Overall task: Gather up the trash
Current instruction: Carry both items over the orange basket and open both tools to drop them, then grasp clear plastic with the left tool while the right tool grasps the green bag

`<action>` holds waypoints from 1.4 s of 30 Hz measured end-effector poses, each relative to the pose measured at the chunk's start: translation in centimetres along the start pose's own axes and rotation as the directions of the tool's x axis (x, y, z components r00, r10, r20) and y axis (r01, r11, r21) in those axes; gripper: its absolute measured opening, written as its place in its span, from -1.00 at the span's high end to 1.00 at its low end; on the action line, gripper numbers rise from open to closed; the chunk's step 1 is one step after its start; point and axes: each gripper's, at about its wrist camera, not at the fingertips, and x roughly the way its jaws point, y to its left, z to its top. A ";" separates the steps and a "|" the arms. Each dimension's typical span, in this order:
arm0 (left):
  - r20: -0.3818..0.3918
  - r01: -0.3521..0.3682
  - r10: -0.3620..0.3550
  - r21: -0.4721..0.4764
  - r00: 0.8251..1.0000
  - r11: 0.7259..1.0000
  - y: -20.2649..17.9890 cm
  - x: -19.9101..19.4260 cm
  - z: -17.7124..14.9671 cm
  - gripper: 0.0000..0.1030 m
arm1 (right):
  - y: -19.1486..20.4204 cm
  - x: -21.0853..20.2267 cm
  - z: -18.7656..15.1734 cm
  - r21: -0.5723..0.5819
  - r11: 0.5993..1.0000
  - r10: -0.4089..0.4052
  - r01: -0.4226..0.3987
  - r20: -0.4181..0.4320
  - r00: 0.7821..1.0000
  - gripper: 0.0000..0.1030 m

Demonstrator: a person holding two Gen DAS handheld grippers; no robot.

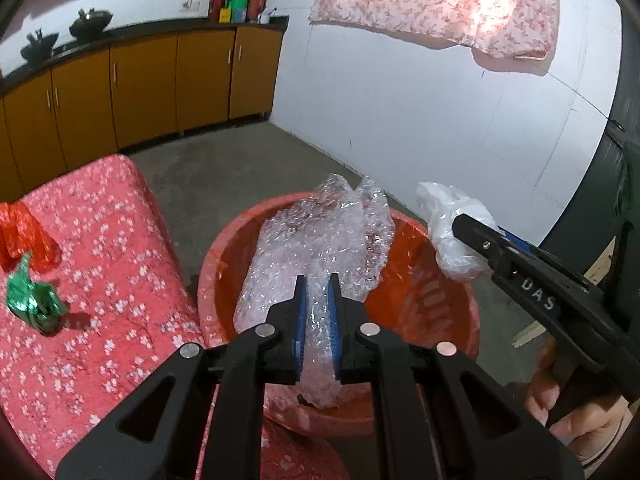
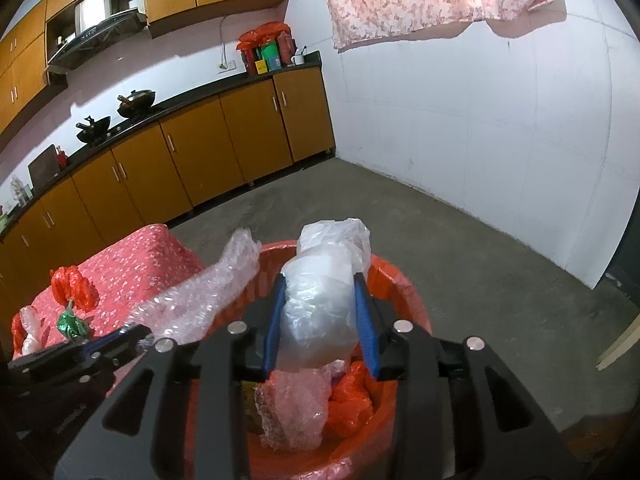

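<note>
My left gripper point(image 1: 317, 280) is shut on a sheet of clear bubble wrap point(image 1: 320, 240) and holds it over the red basin point(image 1: 440, 304). My right gripper point(image 2: 320, 280) is shut on a crumpled white plastic bag point(image 2: 320, 304), also above the basin point(image 2: 404, 300); it shows in the left wrist view point(image 1: 452, 240) at the basin's right rim. The basin holds more bubble wrap point(image 2: 296, 408) and an orange bag point(image 2: 352, 400). A green foil wrapper point(image 1: 34, 300) and a red bag point(image 1: 24, 236) lie on the pink floral surface point(image 1: 112, 280) to the left.
Orange kitchen cabinets point(image 2: 200, 160) with woks on the counter line the far wall. A white wall point(image 1: 440, 112) with a hanging floral cloth point(image 1: 440, 0) is at the right. Grey concrete floor point(image 2: 480, 248) lies beyond the basin.
</note>
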 end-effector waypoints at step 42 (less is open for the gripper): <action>-0.053 -0.558 0.589 -0.399 0.806 0.728 28.4 -16.8 -7.3 -0.69 | 20.4 -1.4 -5.0 -0.224 0.945 0.229 -0.238 -0.068 0.971 -0.92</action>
